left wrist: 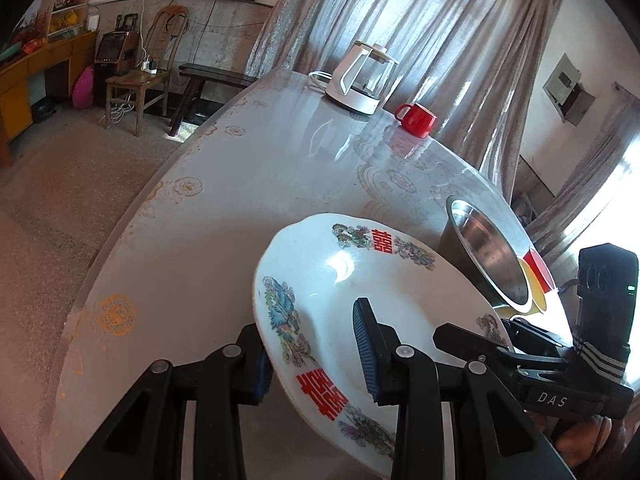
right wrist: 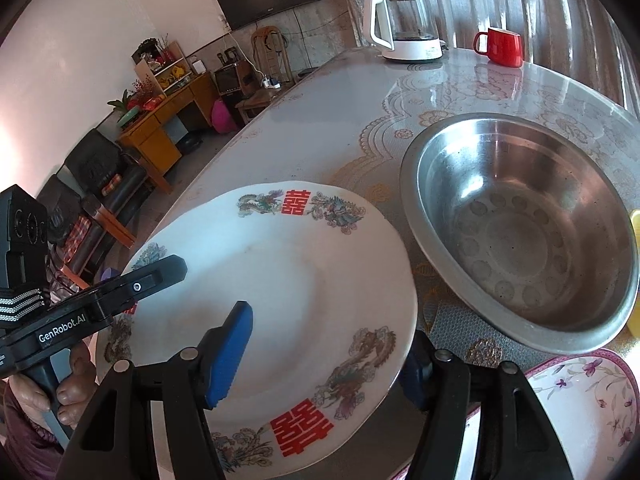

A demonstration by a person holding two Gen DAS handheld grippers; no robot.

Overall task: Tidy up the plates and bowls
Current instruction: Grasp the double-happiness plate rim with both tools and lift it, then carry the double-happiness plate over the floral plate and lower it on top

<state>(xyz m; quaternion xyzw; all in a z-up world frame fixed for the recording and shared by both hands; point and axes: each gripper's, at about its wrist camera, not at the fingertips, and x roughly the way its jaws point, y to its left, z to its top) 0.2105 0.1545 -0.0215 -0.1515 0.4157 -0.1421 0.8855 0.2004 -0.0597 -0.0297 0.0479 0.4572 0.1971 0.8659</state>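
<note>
A white plate [left wrist: 332, 280] [right wrist: 304, 280] with red characters and dragon prints is tilted above the table [left wrist: 224, 216]. My left gripper [left wrist: 310, 320] is shut on its rim, one pad under the left edge and the other on the inner face. In the right wrist view that gripper [right wrist: 168, 272] reaches over the plate's left rim. My right gripper [right wrist: 328, 332] straddles the near rim with its jaws wide; its blue pad [right wrist: 228, 356] hovers over the plate and the other finger sits below the edge. A steel bowl [left wrist: 488, 256] [right wrist: 520, 232] stands just right of the plate.
A floral dish [right wrist: 580, 400] lies at the near right, and a yellow and red dish [left wrist: 536, 280] sits beyond the steel bowl. A white kettle [left wrist: 360, 80] [right wrist: 404, 28] and a red mug [left wrist: 416, 120] [right wrist: 500, 46] stand at the far end. The table edge [right wrist: 224, 148] runs along the left.
</note>
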